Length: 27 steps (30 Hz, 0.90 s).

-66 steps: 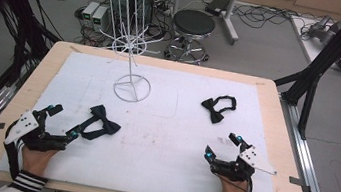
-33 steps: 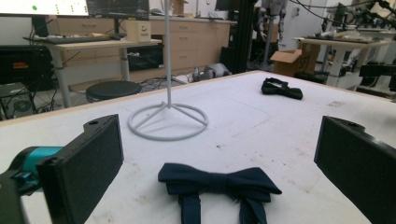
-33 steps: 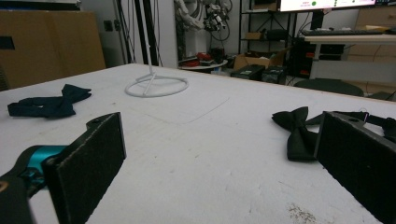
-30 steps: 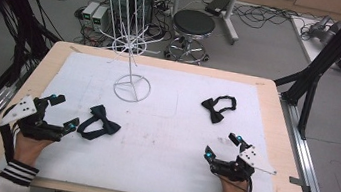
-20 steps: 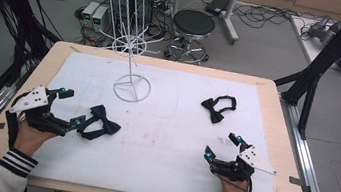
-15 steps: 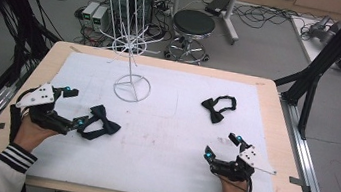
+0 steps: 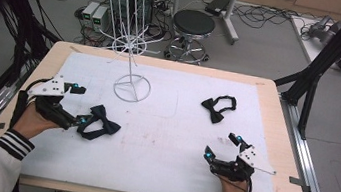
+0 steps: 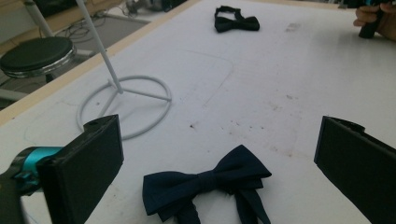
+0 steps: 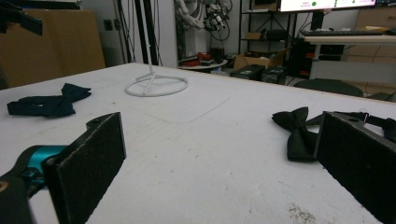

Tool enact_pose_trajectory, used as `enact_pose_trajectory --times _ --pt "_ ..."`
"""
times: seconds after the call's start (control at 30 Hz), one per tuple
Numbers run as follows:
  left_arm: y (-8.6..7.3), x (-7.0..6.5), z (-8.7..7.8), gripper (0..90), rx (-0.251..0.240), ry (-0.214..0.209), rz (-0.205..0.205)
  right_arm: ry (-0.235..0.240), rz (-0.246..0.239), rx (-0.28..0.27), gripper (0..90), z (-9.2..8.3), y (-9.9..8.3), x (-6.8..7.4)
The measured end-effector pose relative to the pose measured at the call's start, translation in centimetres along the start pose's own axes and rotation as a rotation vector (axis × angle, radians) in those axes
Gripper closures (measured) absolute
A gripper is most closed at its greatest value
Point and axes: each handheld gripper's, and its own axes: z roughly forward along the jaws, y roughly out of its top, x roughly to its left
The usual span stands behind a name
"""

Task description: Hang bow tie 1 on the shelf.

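- Jaws of our left gripper stand wide apart, with the dark blue bow tie lying flat between and just ahead of them; in the left gripper view the bow tie sits at about 6 o'clock between the two black pads, and we cannot tell whether either pad touches it.
- Nothing is pinched by that gripper; both pads show bare faces.
- Our right gripper is likewise spread wide and holds nothing, resting low at about 5 o'clock on the white mat.
- In the right gripper view, the black bow tie lies on the mat beyond the far-side pad, toward 2 o'clock, well apart from the jaws' gap.
- From above, that black bow tie lies at about 1 o'clock on the mat, and the white wire stand rises at about 11 o'clock.
- The stand's ring base is near the dark blue bow tie, at about 10 o'clock from it.
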Motion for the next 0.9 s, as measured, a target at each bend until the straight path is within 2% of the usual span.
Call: enact_pose_trajectory --times 0.17,0.33,0.63,0.73,0.77,0.8,0.83,0.9 --pt "0.8 0.7 0.5 1.8 0.064 -0.025 0.029 -0.001 -0.001 -0.002 1.2 0.0 0.0 0.0" --pt "1.6 1.4 1.4 1.8 0.147 -0.088 0.070 -0.002 0.006 -0.002 1.2 0.0 0.0 0.0" --pt "2.6 1.7 2.6 1.8 0.220 -0.143 0.121 -0.002 0.003 -0.004 1.2 0.0 0.0 0.0" --pt "2.9 1.9 3.3 1.8 0.263 -0.170 0.139 -0.002 0.004 -0.006 1.2 0.0 0.0 0.0" --pt "2.9 1.9 3.3 1.8 0.263 -0.170 0.139 -0.002 0.005 -0.006 1.2 0.0 0.0 0.0" --pt "2.9 2.1 3.7 1.8 0.293 -0.179 0.145 -0.002 0.006 -0.005 1.2 0.0 0.0 0.0" --pt "2.9 2.1 3.7 1.8 0.293 -0.179 0.145 -0.001 0.006 -0.005 1.2 0.0 0.0 0.0" --pt "3.1 2.2 4.1 1.8 0.331 -0.173 0.169 -0.001 0.006 -0.006 1.2 0.0 0.0 0.0"
